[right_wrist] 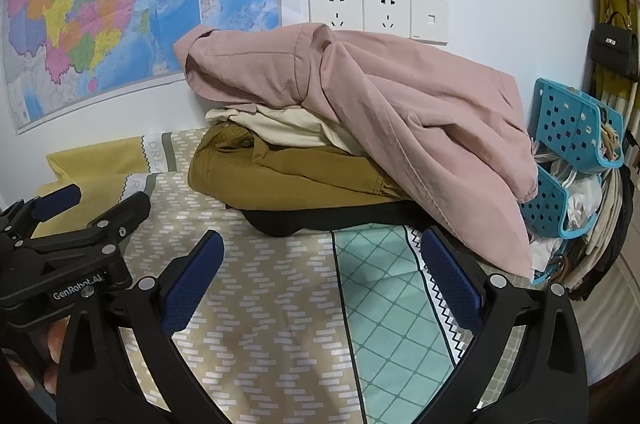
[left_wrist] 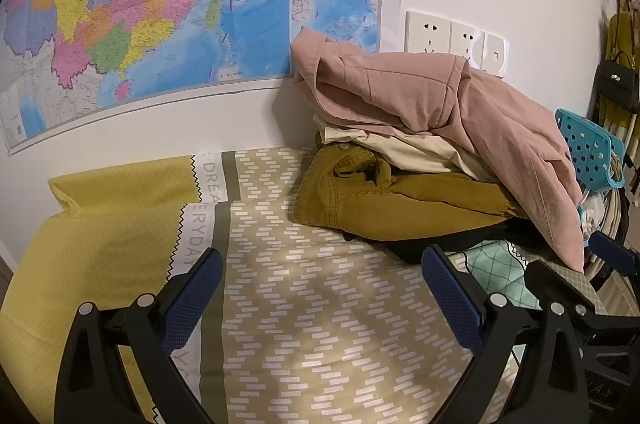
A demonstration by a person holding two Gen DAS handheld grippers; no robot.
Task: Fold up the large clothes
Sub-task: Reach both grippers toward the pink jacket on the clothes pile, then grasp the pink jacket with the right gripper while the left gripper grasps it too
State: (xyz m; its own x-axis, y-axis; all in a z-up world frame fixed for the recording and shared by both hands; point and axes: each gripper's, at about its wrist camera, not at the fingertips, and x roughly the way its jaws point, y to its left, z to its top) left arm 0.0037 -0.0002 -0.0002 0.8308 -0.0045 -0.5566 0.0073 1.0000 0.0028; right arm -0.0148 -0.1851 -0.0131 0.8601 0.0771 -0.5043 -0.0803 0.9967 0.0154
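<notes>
Both our tongs, left tongs [left_wrist: 322, 294] and right tongs [right_wrist: 322, 280], hang spread wide and empty over the bed [left_wrist: 320, 324]. Nothing picked yet. Farther back by the wall sits the pile, pink jacket [right_wrist: 380, 96] on top. Next we'd reach in and lift that jacket onto the bare bedspread.

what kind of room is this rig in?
Most likely a bedroom: patterned bedding with pillows, a pile of clothes topped by a pink jacket, and handbags hanging on the wall by a map.
</notes>
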